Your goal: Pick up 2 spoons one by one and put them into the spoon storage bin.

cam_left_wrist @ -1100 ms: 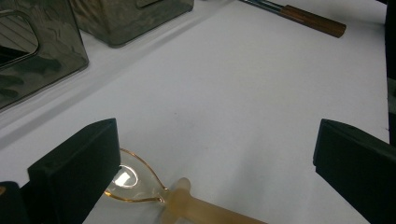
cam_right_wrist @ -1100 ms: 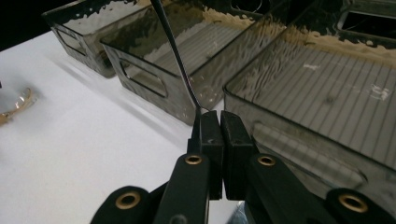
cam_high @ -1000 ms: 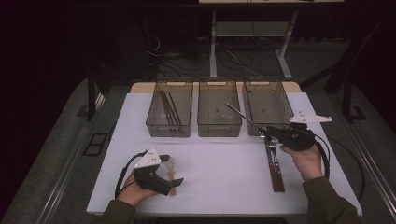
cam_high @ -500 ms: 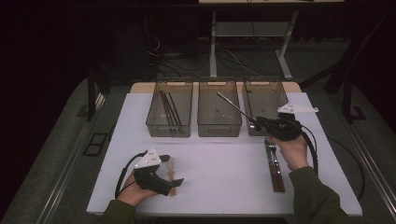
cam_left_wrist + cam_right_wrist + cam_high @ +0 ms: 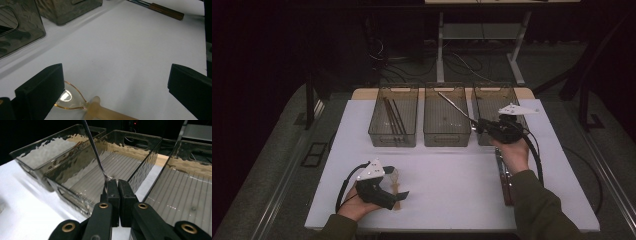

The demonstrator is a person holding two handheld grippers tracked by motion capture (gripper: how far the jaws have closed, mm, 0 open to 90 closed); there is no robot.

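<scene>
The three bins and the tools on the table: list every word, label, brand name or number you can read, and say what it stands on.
None can be read.
The three bins show ribbed floors and handle slots, no lettering.
The metal utensil in the right gripper bears no legible mark.
The left gripper shows plain black jaws.

It looked like a lab or recording room. A white worktop (image 5: pixel 452 175) stood in a dark space, three clear bins (image 5: pixel 447 117) lined up on it, with cables (image 5: pixel 462 62) trailing on the floor behind.
</scene>
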